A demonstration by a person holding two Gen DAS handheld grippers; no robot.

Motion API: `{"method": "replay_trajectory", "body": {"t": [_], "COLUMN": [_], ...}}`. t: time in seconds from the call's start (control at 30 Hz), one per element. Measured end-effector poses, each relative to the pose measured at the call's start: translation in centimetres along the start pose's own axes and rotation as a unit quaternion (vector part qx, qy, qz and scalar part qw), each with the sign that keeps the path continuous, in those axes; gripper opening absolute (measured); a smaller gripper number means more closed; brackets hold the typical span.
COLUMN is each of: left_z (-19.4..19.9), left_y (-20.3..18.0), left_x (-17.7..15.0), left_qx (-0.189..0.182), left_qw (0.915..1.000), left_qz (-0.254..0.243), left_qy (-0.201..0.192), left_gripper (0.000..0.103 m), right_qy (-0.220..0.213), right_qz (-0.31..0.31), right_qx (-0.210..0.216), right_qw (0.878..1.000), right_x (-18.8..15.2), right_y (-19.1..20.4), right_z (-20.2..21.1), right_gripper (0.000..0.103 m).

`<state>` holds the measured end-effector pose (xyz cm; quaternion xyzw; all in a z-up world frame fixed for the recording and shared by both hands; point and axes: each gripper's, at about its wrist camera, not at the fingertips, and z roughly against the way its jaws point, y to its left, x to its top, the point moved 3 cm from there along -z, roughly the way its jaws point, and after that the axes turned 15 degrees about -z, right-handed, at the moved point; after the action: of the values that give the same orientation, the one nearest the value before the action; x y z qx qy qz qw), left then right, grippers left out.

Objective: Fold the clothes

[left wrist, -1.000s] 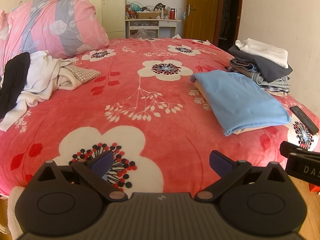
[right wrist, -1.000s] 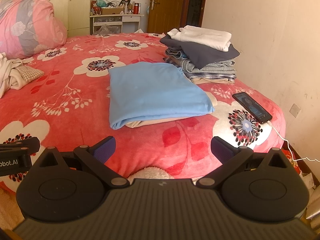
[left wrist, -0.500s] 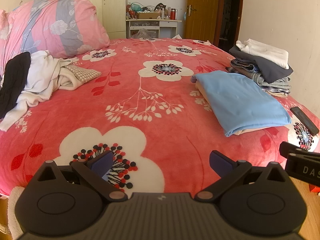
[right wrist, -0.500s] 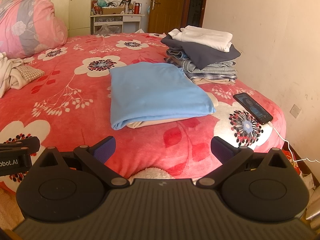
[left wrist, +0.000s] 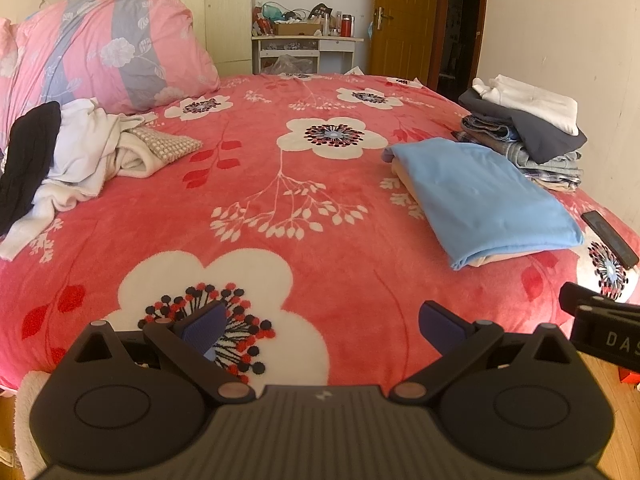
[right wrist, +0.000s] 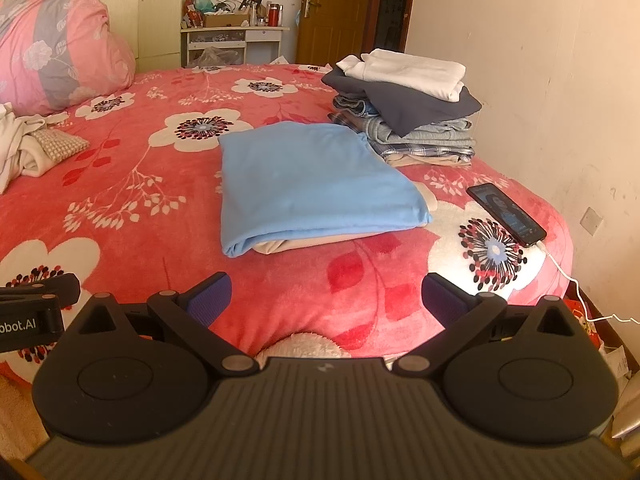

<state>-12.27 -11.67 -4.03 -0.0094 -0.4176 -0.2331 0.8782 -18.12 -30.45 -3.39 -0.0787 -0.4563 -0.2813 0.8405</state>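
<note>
A folded light-blue garment (left wrist: pixel 484 196) (right wrist: pixel 312 180) lies flat on the red flowered bed, cream cloth showing under its near edge. Behind it stands a stack of folded clothes (left wrist: pixel 528 128) (right wrist: pixel 408 108) topped by a white piece. A loose heap of white, cream and black clothes (left wrist: pixel 68 152) (right wrist: pixel 28 144) lies at the bed's left side. My left gripper (left wrist: pixel 320 322) is open above the bed's near edge, holding nothing. My right gripper (right wrist: pixel 326 294) is open too, short of the blue garment's near edge, with nothing between its fingers.
A phone (right wrist: pixel 506 214) (left wrist: pixel 610 236) on a white cable rests at the bed's right corner. A big pink quilt bundle (left wrist: pixel 104 52) sits at the head. The wall (right wrist: pixel 540 80) runs close along the right. A cluttered desk (left wrist: pixel 306 44) and a door stand behind.
Both views have crept slightly nearer the bed and a touch left; the clothes have not moved and both grippers stay open.
</note>
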Motion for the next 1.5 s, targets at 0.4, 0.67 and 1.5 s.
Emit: {"method": "replay_trajectory", "body": {"t": [0.4, 0.67, 1.5], "left_z": [-0.07, 0.01, 0.05], "left_y": [0.04, 0.05, 0.26], "left_x": [-0.03, -0.13, -0.16], "left_qx": [0.0, 0.0, 0.0], "left_qw": [1.0, 1.0, 1.0], "left_qz": [0.002, 0.002, 0.004], "left_qy": [0.0, 0.0, -0.001], "left_gripper": [0.103, 0.103, 0.103], "right_qy": [0.001, 0.001, 0.0], "right_qz": [0.0, -0.001, 0.001], "right_qx": [0.0, -0.001, 0.0], "right_qw": [1.0, 1.0, 1.0], "right_x": [-0.04, -0.15, -0.18], "right_y": [-0.05, 0.01, 0.16], "right_z": [0.0, 0.07, 0.23], "right_gripper": [0.102, 0.102, 0.102]}}
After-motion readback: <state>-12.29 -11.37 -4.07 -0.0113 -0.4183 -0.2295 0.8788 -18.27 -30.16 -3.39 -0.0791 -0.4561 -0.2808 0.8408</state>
